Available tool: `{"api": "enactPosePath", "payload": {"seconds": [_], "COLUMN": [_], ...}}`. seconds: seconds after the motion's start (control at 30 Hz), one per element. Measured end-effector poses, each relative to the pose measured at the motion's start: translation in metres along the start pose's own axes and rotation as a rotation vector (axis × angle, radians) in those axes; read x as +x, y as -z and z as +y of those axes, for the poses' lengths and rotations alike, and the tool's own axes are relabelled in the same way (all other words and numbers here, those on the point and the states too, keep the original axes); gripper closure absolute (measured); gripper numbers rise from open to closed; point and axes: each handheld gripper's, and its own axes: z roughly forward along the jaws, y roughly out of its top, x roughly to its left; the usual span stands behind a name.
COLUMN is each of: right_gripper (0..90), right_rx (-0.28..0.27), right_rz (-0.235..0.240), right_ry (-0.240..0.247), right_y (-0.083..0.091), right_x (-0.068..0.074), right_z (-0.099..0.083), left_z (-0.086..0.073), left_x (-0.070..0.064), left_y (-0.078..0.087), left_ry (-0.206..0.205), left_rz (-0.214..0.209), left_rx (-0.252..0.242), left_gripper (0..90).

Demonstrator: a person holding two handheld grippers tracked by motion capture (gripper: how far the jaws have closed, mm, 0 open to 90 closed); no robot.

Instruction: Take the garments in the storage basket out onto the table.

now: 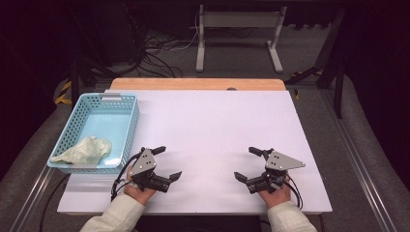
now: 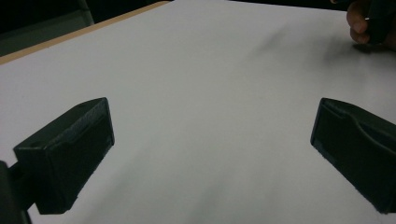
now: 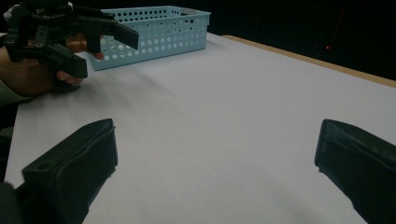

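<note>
Your left gripper (image 1: 167,163) sits low on the near left of the white table (image 1: 217,125), jaws spread wide, nothing between them. Your right gripper (image 1: 248,164) mirrors it on the near right, jaws also wide apart and empty. Both point inward, toward each other and slightly away from you.

The nearest thing is the pale crumpled cloth (image 1: 84,150). It lies inside the light blue basket (image 1: 126,130), in the near end, just left of your left gripper and apart from it. Its long axis runs roughly left-right, tilted a little, with a thin tail pointing toward the basket's near left corner. The basket's own long axis runs away from you, along the table's left edge.

The high view gives you the cloth and the basket's inside. The right gripper view looks at the basket (image 3: 159,32) from the side, so you get its perforated wall and not the contents; it also catches your left gripper (image 3: 105,49) and hand (image 3: 32,74) in front of the basket. The left gripper view looks across bare table surface (image 2: 201,93) between its own jaws, with a bit of your right hand (image 2: 357,25) at the top right corner.
</note>
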Motion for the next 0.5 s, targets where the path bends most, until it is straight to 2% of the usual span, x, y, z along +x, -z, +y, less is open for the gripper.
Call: {"api": "enactPosePath", "payload": {"seconds": [0.2, 0.33, 0.37, 0.5], "right_gripper": [0.1, 0.1, 0.1, 0.1], "right_rx": [0.000, 0.002, 0.003, 0.003], "right_rz": [0.003, 0.008, 0.011, 0.014], "right_ry": [0.008, 0.010, 0.007, 0.006], "right_y": [-0.0005, -0.0006, -0.0008, -0.0010], "right_x": [0.0012, 0.0010, 0.0008, 0.0006], "right_z": [-0.0002, -0.0001, -0.0001, -0.0002], "left_z": [0.0003, 0.0009, 0.0015, 0.0025], "left_x": [-0.0006, 0.0003, 0.0009, 0.0013], "left_y": [-0.0003, 0.0000, 0.0007, 0.0015], "left_ry": [-0.001, 0.009, 0.013, 0.012], "left_rz": [-0.004, -0.030, -0.052, -0.062], "left_rx": [0.004, 0.000, -0.001, 0.006], "left_gripper": [0.4, 0.4, 0.3, 0.2]}}
